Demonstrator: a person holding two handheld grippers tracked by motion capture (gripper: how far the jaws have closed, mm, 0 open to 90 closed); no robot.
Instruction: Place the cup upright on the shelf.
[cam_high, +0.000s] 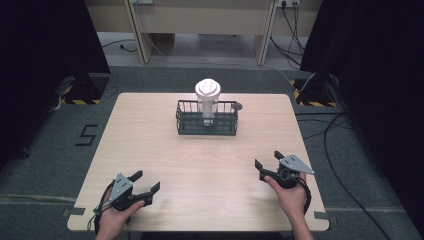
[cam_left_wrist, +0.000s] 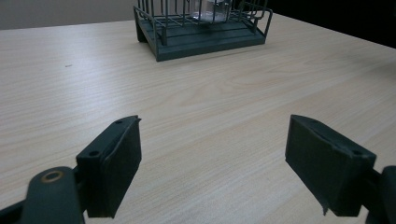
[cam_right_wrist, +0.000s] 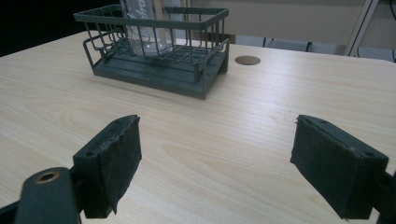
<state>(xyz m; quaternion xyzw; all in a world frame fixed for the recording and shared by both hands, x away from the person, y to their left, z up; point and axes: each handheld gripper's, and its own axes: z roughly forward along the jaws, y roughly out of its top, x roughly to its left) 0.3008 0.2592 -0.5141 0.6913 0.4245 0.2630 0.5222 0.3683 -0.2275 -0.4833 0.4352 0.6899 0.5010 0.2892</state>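
The pale wooden surface (cam_high: 200, 165) spreads across the frame's middle. At its upper centre stands the dark wire rack (cam_high: 207, 118), a clear white-lidded tumbler (cam_high: 207, 100) upright inside. My left hand-held gripper (cam_high: 145, 185), lower left, and right hand-held gripper (cam_high: 267, 161), lower right, gape open, empty.

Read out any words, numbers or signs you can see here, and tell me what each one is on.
"5": black mark on the grey floor, left of the table.
Pale lettering on the clear bottle standing in the wire basket: too blurred and cut off to read.
Yellow-and-black hazard stripes, no words: on the stand bases at the table's far corners.
Nothing readable on the left gripper or right gripper.
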